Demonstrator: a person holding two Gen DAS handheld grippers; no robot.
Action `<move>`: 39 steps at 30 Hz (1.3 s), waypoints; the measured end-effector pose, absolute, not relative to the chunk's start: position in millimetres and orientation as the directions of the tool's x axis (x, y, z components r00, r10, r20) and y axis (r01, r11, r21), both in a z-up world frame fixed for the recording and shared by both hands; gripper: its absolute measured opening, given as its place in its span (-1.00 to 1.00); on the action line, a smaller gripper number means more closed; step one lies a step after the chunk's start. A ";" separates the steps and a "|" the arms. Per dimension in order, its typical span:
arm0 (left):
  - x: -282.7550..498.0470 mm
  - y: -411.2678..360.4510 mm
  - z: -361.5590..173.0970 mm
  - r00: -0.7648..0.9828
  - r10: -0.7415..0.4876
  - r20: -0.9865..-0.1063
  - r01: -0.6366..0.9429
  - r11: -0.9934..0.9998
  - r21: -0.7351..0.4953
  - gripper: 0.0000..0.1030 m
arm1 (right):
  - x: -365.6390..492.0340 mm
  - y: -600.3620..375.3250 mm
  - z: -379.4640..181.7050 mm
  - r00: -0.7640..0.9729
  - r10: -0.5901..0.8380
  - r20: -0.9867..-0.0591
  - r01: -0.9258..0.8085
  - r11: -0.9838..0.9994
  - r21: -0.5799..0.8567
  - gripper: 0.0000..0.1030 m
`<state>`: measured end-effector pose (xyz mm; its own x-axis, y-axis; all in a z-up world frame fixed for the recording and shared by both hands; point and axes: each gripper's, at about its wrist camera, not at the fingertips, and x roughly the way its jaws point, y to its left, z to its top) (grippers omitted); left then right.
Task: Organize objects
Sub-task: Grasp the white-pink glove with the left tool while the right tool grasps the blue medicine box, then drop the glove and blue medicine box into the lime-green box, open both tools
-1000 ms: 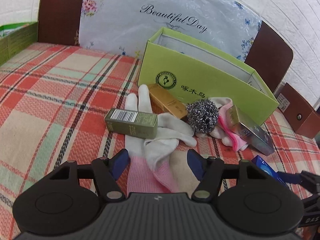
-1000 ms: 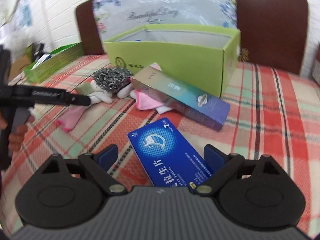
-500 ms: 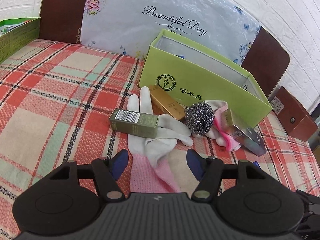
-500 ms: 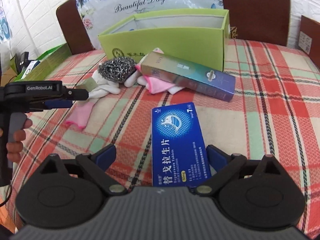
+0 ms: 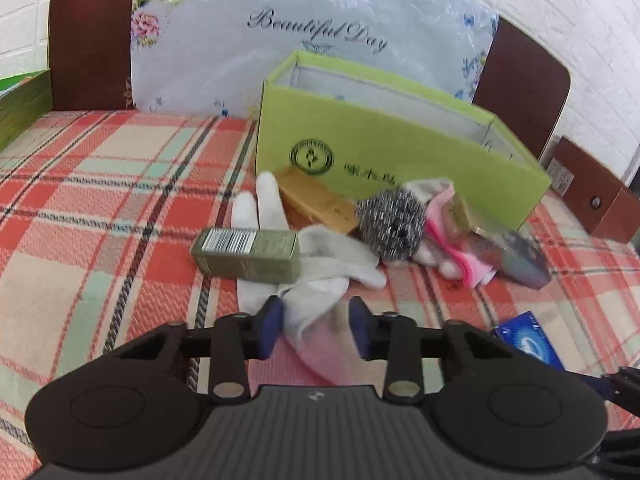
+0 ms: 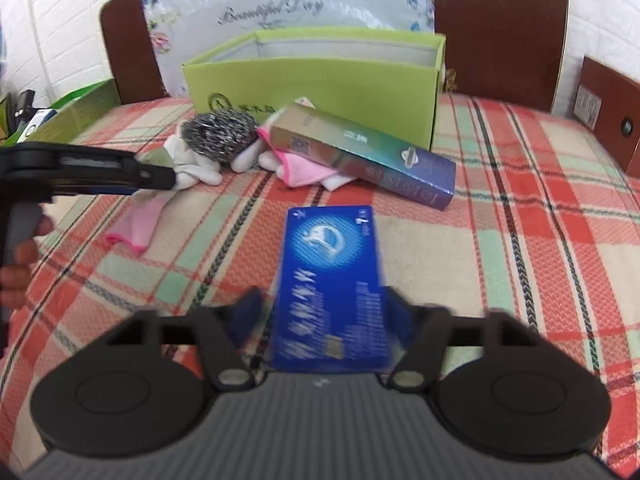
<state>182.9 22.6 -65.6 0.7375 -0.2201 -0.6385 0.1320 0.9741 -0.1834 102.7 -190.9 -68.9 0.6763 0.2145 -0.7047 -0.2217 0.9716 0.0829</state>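
Blue box (image 6: 332,280) lies on the plaid worktop (image 6: 520,248) between the right hand-held gripper (image 6: 326,316) fingers, narrowed around it; left hand-held gripper (image 5: 316,330) straddles the glove (image 5: 316,292), narrow.

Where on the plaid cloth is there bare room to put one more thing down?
Free: the plaid cloth left of the olive box, and the stretch right of the long teal box. Crowded: in front of the green carton, where gloves, steel scrubber and boxes lie together.
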 end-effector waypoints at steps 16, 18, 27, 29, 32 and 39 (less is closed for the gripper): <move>84.9 21.3 -49.0 0.755 -0.228 -0.615 0.184 0.974 -0.134 0.47 | 58.3 -179.9 -71.9 0.702 0.271 -0.659 -0.228 0.962 0.153 0.68; 90.3 22.0 -53.7 0.755 -0.210 -0.622 0.166 0.978 -0.129 0.49 | 55.9 -178.7 -73.5 0.705 0.265 -0.658 -0.229 0.963 0.142 0.74; 112.9 2.0 -67.2 0.680 -0.294 -0.671 0.261 0.953 -0.153 0.00 | 60.1 -184.1 -76.1 0.712 0.230 -0.664 -0.208 0.971 0.114 0.73; 115.5 2.7 -67.2 0.680 -0.289 -0.673 0.258 0.955 -0.148 -0.12 | 65.5 -183.6 -77.3 0.716 0.217 -0.664 -0.203 0.974 0.099 0.71; 117.1 7.0 -69.8 0.690 -0.299 -0.659 0.235 0.954 -0.186 -0.01 | 73.8 -179.2 -79.7 0.722 0.193 -0.664 -0.202 0.977 0.064 0.62; 116.1 3.9 -64.6 0.679 -0.323 -0.660 0.254 0.946 -0.201 -0.82 | 76.9 -173.5 -78.3 0.736 0.192 -0.650 -0.224 0.974 0.035 0.07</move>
<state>116.1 3.9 -64.6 0.6786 -0.3225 -0.6600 0.2541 0.9460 -0.2011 76.9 -173.5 -78.3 0.7355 0.1924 -0.6496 -0.2240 0.9740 0.0349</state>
